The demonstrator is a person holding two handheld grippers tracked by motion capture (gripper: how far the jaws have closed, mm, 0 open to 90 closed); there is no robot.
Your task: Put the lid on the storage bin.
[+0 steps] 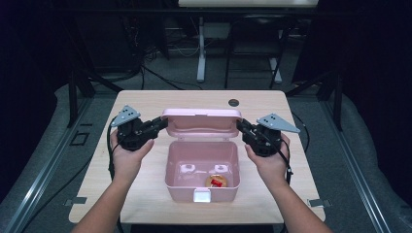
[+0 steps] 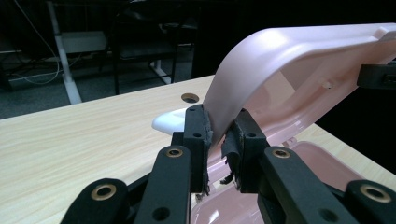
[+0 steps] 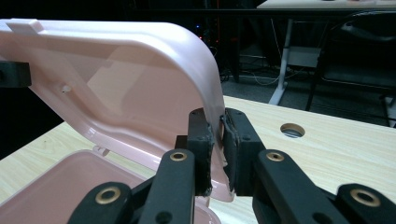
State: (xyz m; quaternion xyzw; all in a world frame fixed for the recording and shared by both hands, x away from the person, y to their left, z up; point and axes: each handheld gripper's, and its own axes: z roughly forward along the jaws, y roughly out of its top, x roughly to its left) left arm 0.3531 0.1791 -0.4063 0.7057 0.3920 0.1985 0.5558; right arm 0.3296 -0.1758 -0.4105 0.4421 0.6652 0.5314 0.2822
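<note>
Work in hand: moving the lid (image 1: 201,123) of a pink box (image 1: 201,170), which sits at the centre of the frame on the counter (image 1: 145,102).
Lid: raised and standing about upright at the back edge of the box, hinged there.
Left gripper (image 1: 160,122): at centre left; its fingers (image 2: 196,140) pinch the lid's left edge, the pink rim caught between the pads.
Right gripper (image 1: 241,126): at centre right; its fingers (image 3: 201,140) pinch the lid's right edge the same way.
Box contents: a small red and yellow item (image 1: 216,181) lies near the front wall, at lower centre; two pale bumps sit on the floor behind it.
Progress: the box stands open, contents exposed. I cannot tell whether the lid is being opened or closed; either way, letting go of both edges is left.
</note>
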